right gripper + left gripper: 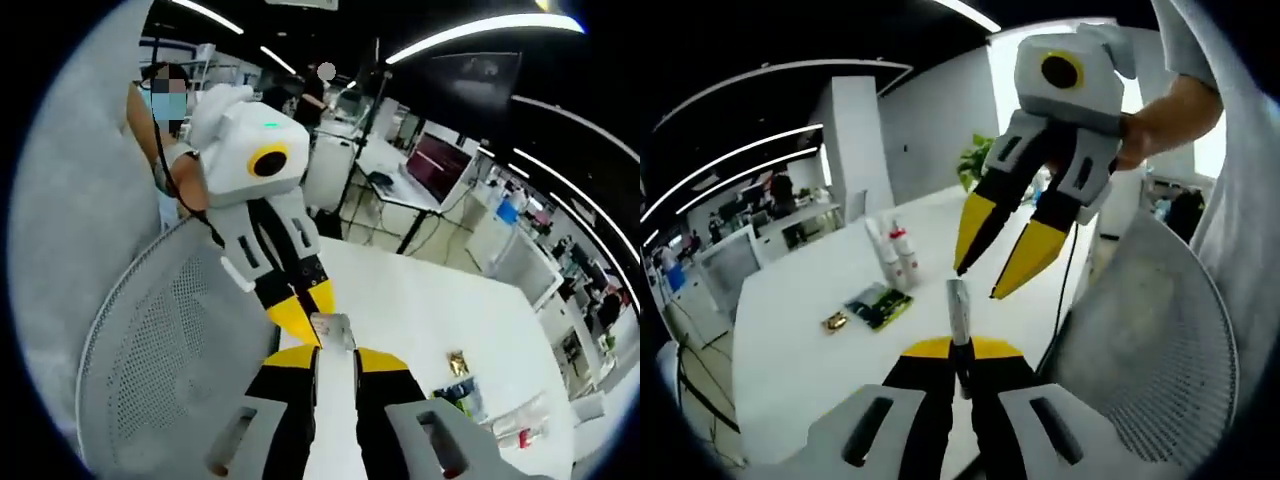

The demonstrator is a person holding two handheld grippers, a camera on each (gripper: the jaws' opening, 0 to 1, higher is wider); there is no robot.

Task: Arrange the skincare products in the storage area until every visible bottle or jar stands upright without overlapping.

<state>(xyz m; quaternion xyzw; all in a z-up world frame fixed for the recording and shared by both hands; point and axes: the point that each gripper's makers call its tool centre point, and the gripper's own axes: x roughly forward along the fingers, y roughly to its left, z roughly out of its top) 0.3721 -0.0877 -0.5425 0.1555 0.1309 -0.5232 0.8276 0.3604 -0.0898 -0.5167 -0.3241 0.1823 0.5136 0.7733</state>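
Early going, judging from the layout: nothing yet lined up, most of the arranging left to do. Clamped tight in the left hand-held gripper, a slim silver tube, lifted clear of the white tabletop above its near edge and pointing straight away from the camera. Hovering just above the tube's tip, the right hand-held gripper, yellow-tipped jaws spread apart, holding nothing, looking ready for a handover or a re-grip. Same meeting seen from the right gripper view, tube end just ahead of the spread jaws. Out toward the middle of the tabletop, a pair of white bottles with red tops, side by side and touching or nearly so; apparently upright in the left gripper view, though hard to call for certain through the fisheye. Nearer the near edge, one flat green packet lying down, and just beside it one small gold item, too small to name. Tally, then: one tube in the air, two bottles, one packet, one gold piece. Left to do, by this reading: set the tube down standing, check the bottles, sort the flat bits without overlap. Off the tabletop's right-hand edge, one grey mesh chair back.
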